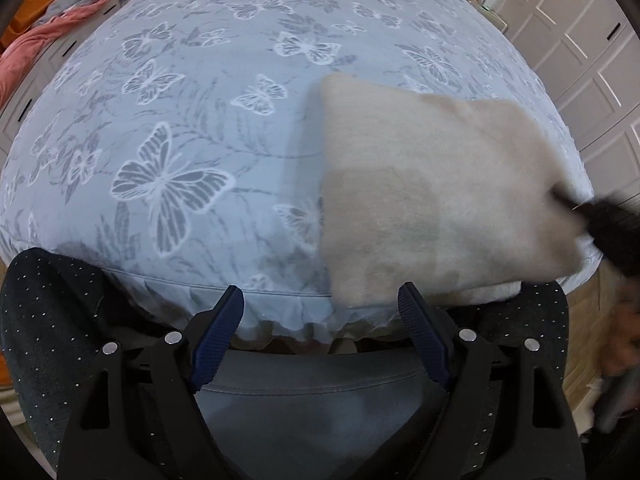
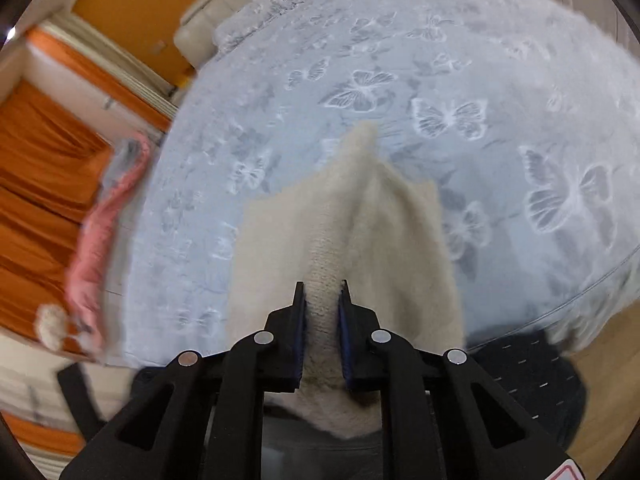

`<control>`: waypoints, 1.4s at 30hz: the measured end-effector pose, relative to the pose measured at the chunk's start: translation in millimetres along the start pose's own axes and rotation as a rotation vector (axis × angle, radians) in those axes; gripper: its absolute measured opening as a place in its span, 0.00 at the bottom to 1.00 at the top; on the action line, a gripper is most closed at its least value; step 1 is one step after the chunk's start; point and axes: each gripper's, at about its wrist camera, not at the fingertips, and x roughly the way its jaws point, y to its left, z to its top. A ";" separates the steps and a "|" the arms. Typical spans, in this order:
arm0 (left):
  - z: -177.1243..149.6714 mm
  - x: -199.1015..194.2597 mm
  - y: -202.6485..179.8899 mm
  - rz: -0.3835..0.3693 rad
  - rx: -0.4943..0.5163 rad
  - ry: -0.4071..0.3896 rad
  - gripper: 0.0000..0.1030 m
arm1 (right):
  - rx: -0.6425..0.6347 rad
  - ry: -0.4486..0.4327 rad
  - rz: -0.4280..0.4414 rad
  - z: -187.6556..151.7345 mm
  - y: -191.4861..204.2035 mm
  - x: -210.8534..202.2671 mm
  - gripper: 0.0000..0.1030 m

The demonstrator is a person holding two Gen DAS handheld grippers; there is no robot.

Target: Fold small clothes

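A cream fleece garment (image 1: 436, 184) lies folded near the front right edge of the bed, blurred by motion. My left gripper (image 1: 320, 308) is open and empty, hovering over the bed's front edge just left of the garment. My right gripper (image 2: 322, 292) is shut on a bunched ridge of the cream garment (image 2: 360, 232), which drapes away from its jaws onto the bed. In the left wrist view the right gripper (image 1: 576, 210) shows as a dark blur at the garment's right edge.
The bed (image 1: 180, 100) has a blue butterfly-print cover. Pink and grey clothes (image 1: 36, 44) lie on a drawer unit to the left; they also show in the right wrist view (image 2: 104, 232). White wardrobe doors (image 1: 580, 40) stand right. My dark dotted trousers (image 1: 44, 320) are below.
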 end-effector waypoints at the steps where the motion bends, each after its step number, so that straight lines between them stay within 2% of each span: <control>1: 1.1 -0.3 -2.3 -0.005 0.003 -0.003 0.75 | -0.012 0.044 -0.101 -4.3 -13.4 21.4 0.13; 2: 2.2 -0.5 -6.0 -0.009 0.012 -0.006 0.75 | -0.005 0.096 -0.166 -6.1 -25.4 42.6 0.13; 3: 3.6 -0.6 -12.2 -0.007 0.029 -0.007 0.75 | 0.021 0.199 -0.227 -17.5 -46.4 75.2 0.13; 4: 4.4 -1.1 -15.7 -0.006 0.037 -0.008 0.75 | 0.043 0.219 -0.218 -22.2 -55.1 83.6 0.14; 8: 12.1 -2.3 -29.4 -0.026 0.057 -0.024 0.75 | 0.004 0.118 -0.239 -8.1 -30.8 43.9 0.20; 10: 19.4 2.6 -40.5 -0.020 0.081 -0.027 0.75 | -0.037 0.054 -0.253 -5.3 -18.7 24.3 0.26; 11: 23.8 5.7 -46.5 -0.017 0.093 -0.033 0.75 | -0.049 0.038 -0.246 0.0 -15.5 20.4 0.33; 13: 36.0 16.8 -60.8 0.004 0.120 -0.038 0.75 | -0.051 0.032 -0.225 8.0 -7.5 26.6 0.42; 15: 44.3 29.3 -69.4 0.000 0.127 -0.029 0.75 | -0.040 0.058 -0.209 19.8 -15.7 51.8 0.43; 16: 47.8 40.1 -74.0 0.021 0.131 -0.016 0.75 | -0.027 0.087 -0.207 18.7 -20.8 63.4 0.37; 17: 49.6 49.7 -76.7 0.049 0.137 0.001 0.75 | -0.016 0.137 -0.212 17.4 -23.0 76.9 0.13; 18: 50.3 55.4 -77.0 0.067 0.139 0.015 0.75 | -0.004 0.190 -0.208 16.5 -26.7 90.2 0.12; 19: 50.3 59.2 -76.4 0.076 0.138 0.023 0.75 | 0.002 0.172 -0.192 17.0 -23.9 85.7 0.12; 22: 47.0 59.3 -74.6 0.080 0.135 0.017 0.75 | -0.032 0.025 -0.099 19.8 -4.3 40.8 0.10; 24: 45.5 62.1 -75.3 0.084 0.143 0.020 0.75 | -0.020 -0.019 -0.101 17.1 -9.5 30.0 0.10; 25: 44.7 64.9 -76.4 0.083 0.147 0.028 0.75 | -0.004 0.010 -0.131 14.8 -19.7 40.8 0.10; 27: 42.9 70.5 -80.3 0.084 0.156 0.050 0.75 | 0.033 0.170 -0.210 2.2 -48.7 87.0 0.10; 28: 41.9 70.1 -82.3 0.093 0.162 0.045 0.75 | 0.058 0.178 -0.180 -2.9 -57.1 95.3 0.10; 30: 40.9 68.4 -85.0 0.112 0.184 0.030 0.75 | 0.048 0.168 -0.169 2.6 -51.1 84.2 0.13; 33: 42.4 65.4 -84.8 0.101 0.176 0.029 0.75 | 0.030 0.139 -0.203 6.3 -42.3 68.6 0.28; 35: 45.1 64.6 -83.9 0.081 0.159 0.037 0.75 | 0.037 0.090 -0.214 5.8 -40.1 58.3 0.47; 37: 47.9 64.9 -84.1 0.079 0.145 0.038 0.79 | 0.055 0.068 -0.191 9.9 -45.0 55.3 0.55; 40: 54.1 65.7 -83.4 0.047 0.125 0.041 0.81 | 0.071 0.107 -0.194 10.0 -48.8 70.1 0.58; 42: 61.1 67.6 -76.5 -0.010 0.085 0.047 0.85 | 0.088 0.128 -0.189 7.6 -55.7 78.7 0.60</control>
